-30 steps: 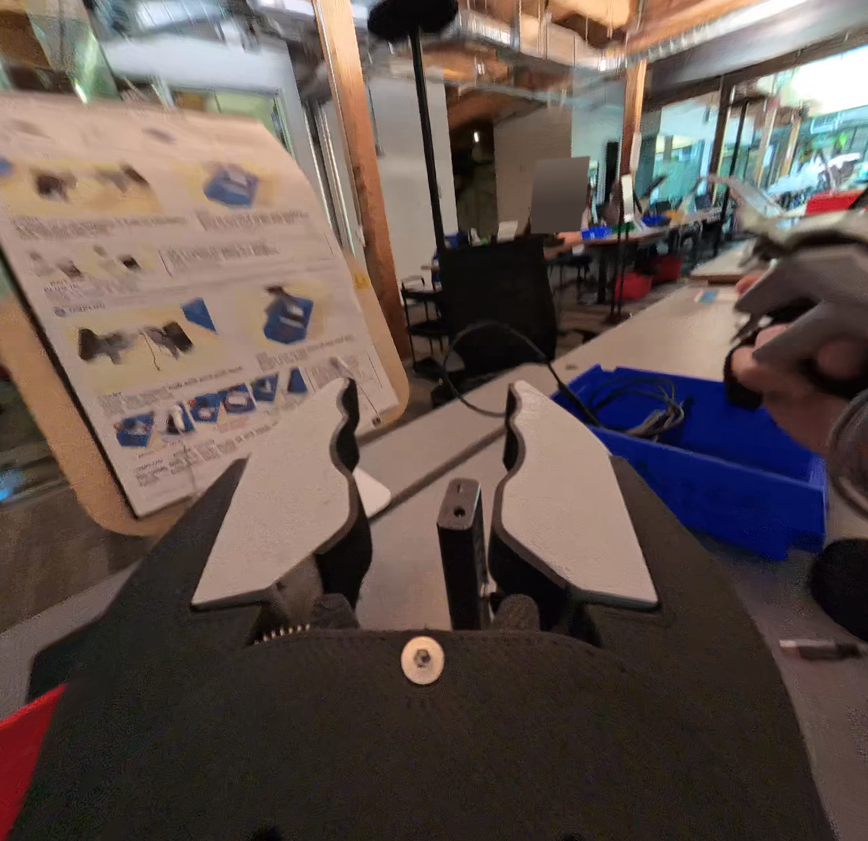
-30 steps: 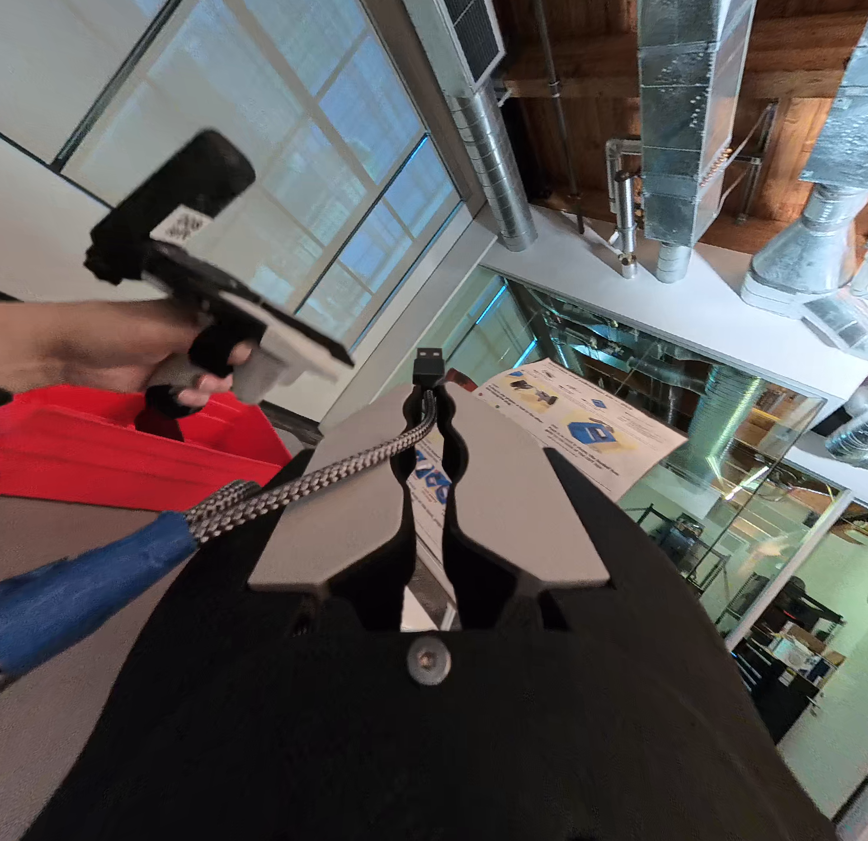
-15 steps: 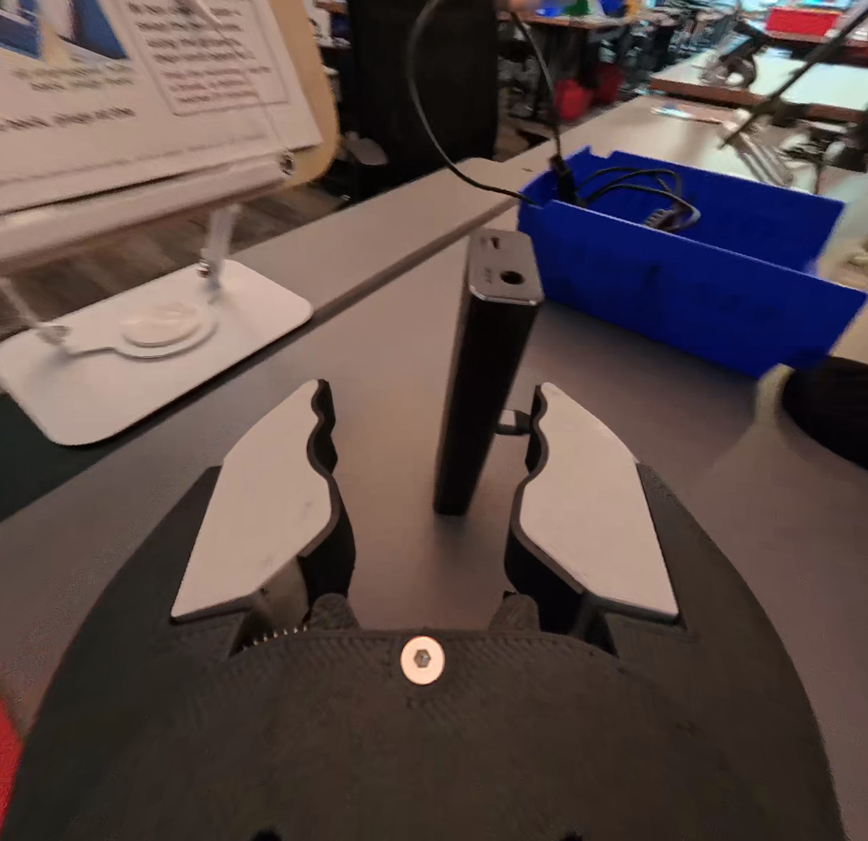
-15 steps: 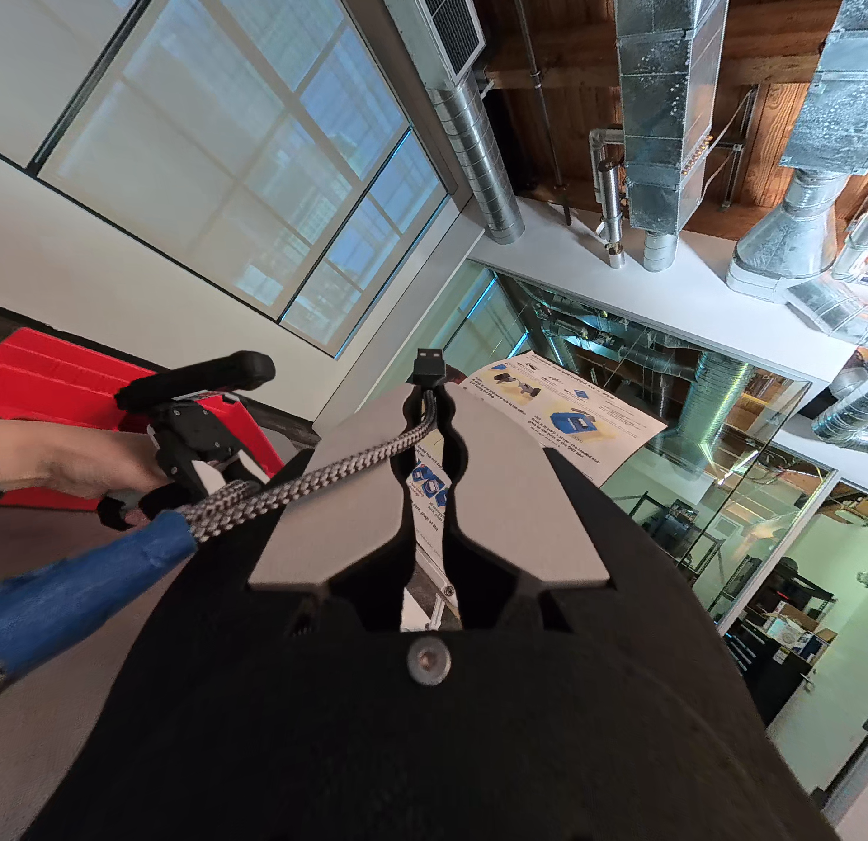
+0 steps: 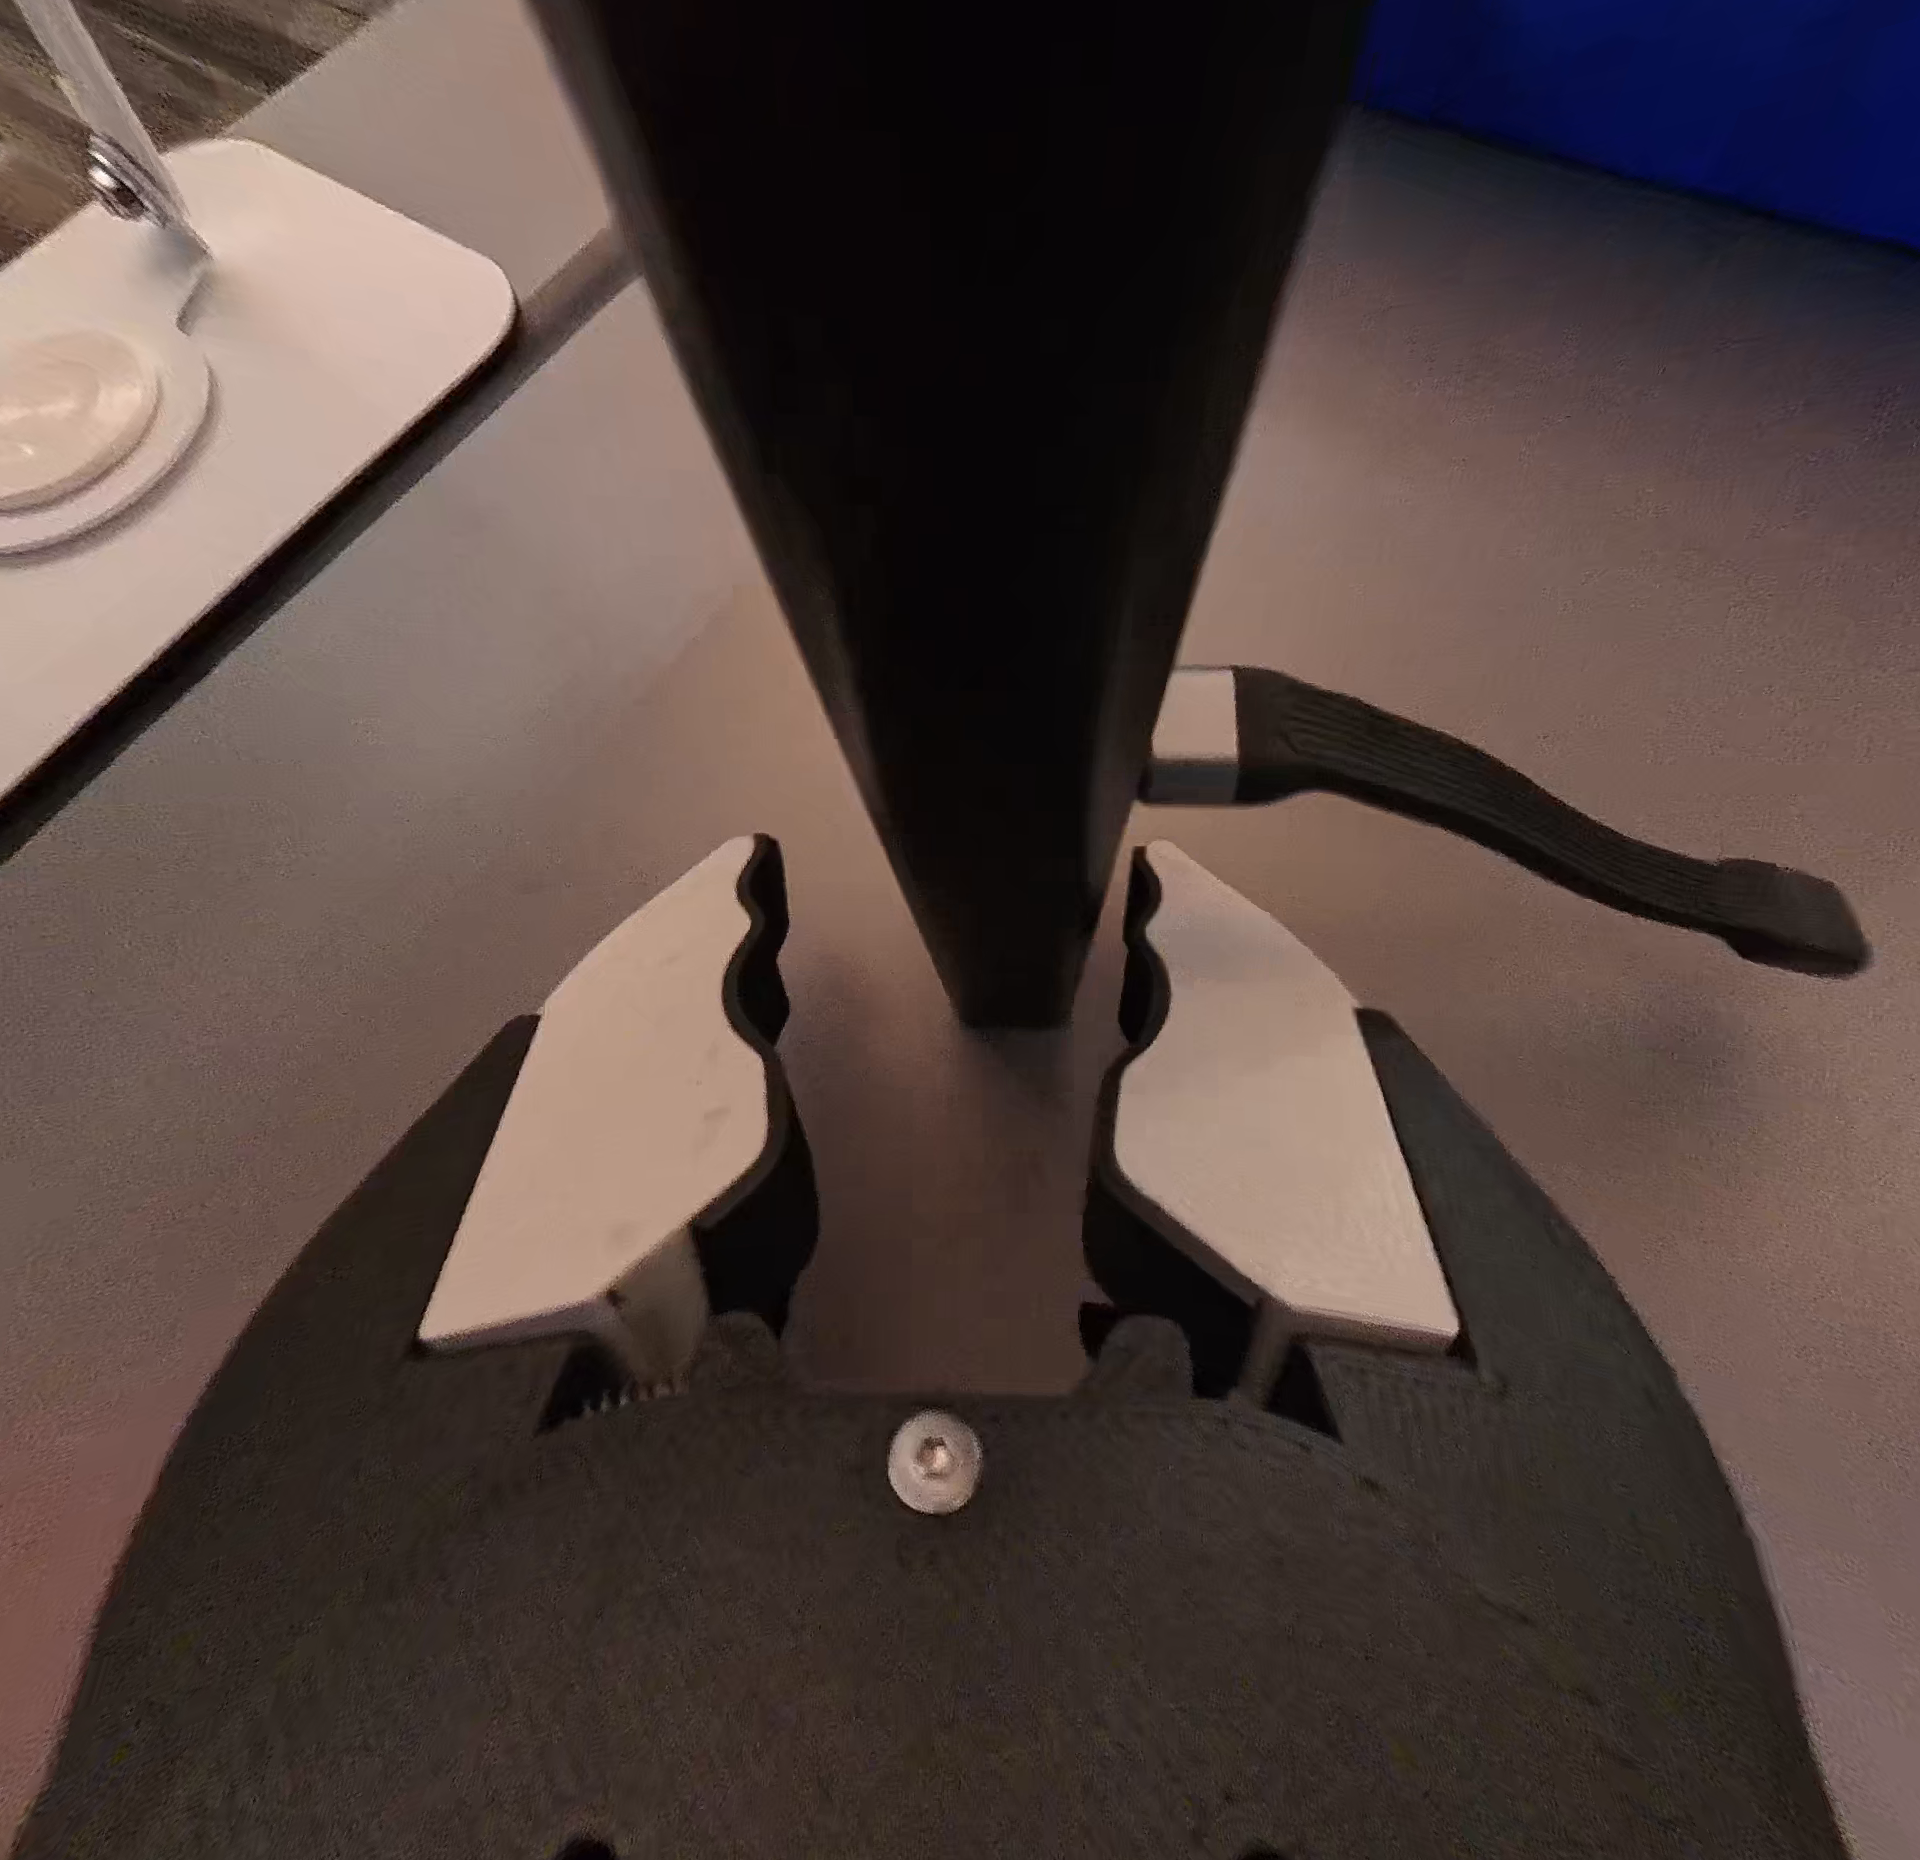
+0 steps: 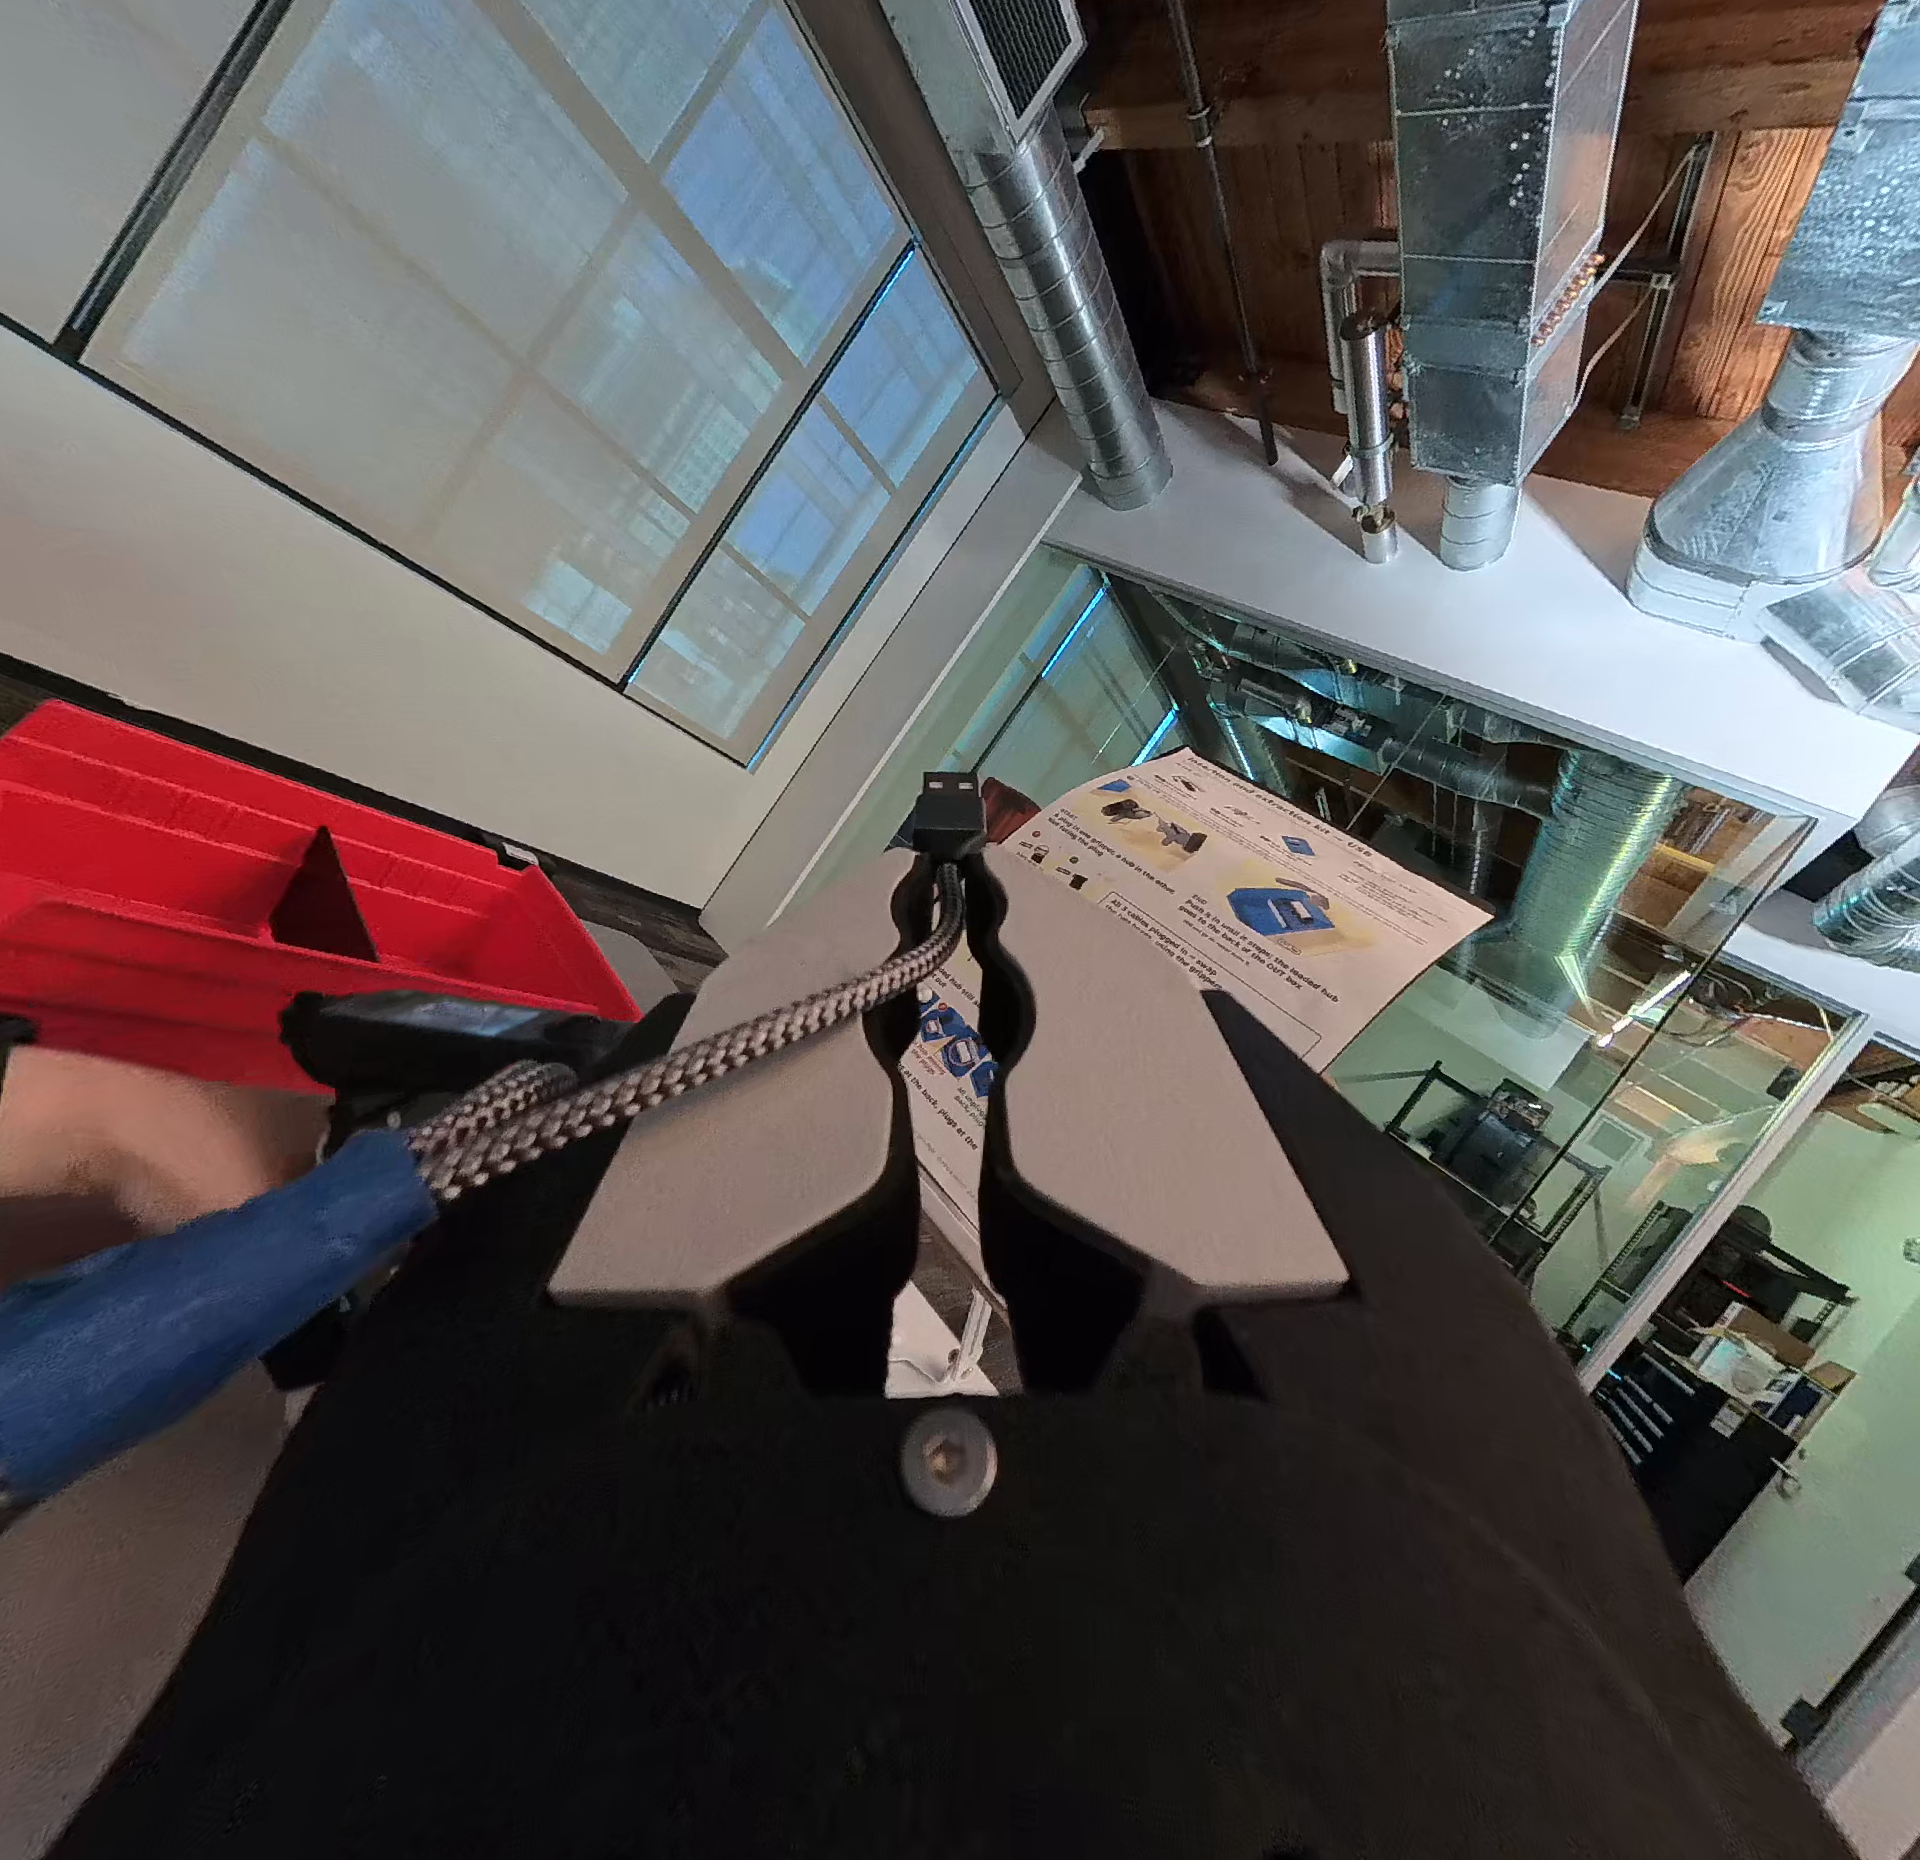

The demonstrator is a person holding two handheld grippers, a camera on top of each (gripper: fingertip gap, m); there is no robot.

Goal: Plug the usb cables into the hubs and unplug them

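Note:
In the left wrist view a tall black USB hub (image 5: 966,376) stands upright on the grey table (image 5: 364,875), its base between my left gripper's (image 5: 951,865) open fingers, not touched by them. A short black flat cable with a silver plug (image 5: 1455,782) sticks out of the hub's right side near its base. In the right wrist view my right gripper (image 6: 940,875) is shut on a grey braided USB cable (image 6: 727,1041) just behind its black plug (image 6: 951,808), which points up past the fingertips. The cable has a blue sleeve (image 6: 197,1291) at lower left.
A white stand base (image 5: 208,376) sits on the table at the left. A blue bin (image 5: 1662,65) is at the back right. In the right wrist view a red bin (image 6: 208,896) is at the left, a hand with the other gripper (image 6: 416,1041) below it, and an instruction sheet (image 6: 1226,906) behind. Tip to tip, the grippers are about 35 cm apart.
My left gripper has tipped down and moved close to the upright hub, so its base now lies between the open fingers. My right gripper still holds the cable, almost unmoved.

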